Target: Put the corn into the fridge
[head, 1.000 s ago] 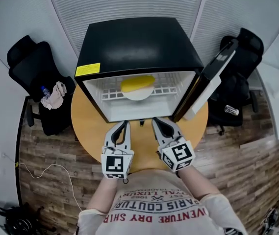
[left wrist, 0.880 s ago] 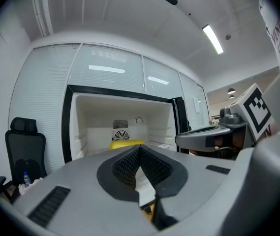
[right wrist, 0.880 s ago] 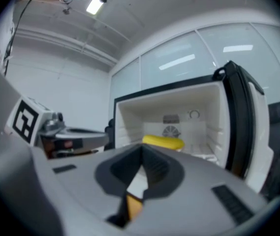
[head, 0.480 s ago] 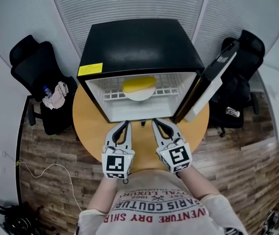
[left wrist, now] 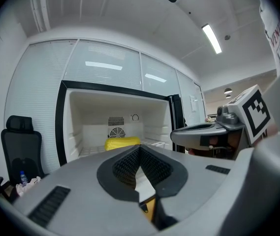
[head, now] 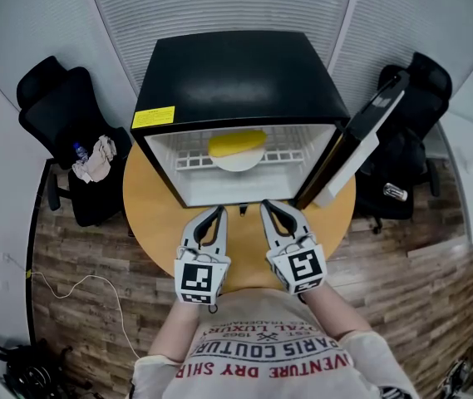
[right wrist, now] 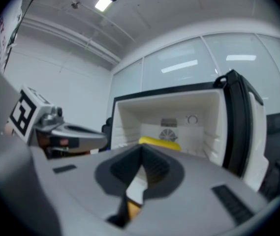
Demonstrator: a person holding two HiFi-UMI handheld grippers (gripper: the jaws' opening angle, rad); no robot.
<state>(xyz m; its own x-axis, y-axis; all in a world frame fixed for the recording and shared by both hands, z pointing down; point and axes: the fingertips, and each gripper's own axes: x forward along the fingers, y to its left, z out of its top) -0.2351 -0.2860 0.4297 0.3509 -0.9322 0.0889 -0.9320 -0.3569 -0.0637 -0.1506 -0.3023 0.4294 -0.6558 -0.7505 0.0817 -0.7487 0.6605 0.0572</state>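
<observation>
- The job looked done bar the door, and that was where I judged it could go wrong: the fridge door [head: 361, 140] stood wide open at my right. A careless push on it could jolt the fridge [head: 236, 73] on the round table [head: 149, 214], or the corn could roll forward off its plate.
- Second worry: both tools sat just in front of the fridge's lower lip. Any lunge forward and the tips would knock the cabinet rather than do anything useful.
- Nearest to me, the left gripper [head: 217, 210] had its jaws pressed together, pads meeting at the tip, with nothing between them. It was empty and touching nothing.
- Right beside it, the right gripper [head: 266, 204] was the same story: jaws fully closed, nothing pinched, held level over the table edge and clear of the fridge.
- Beyond the tips, only a narrow strip of bare table lay before the fridge's open front.
- Inside, on the wire shelf [head: 190, 158], sat the corn [head: 236, 143], yellow and lying crosswise on what looked like a white plate [head: 234, 163], in the middle of the compartment and well back from the opening.
- Farther off, dark office chairs [head: 57, 123] stood either side of the table, well apart from anything I was handling.
</observation>
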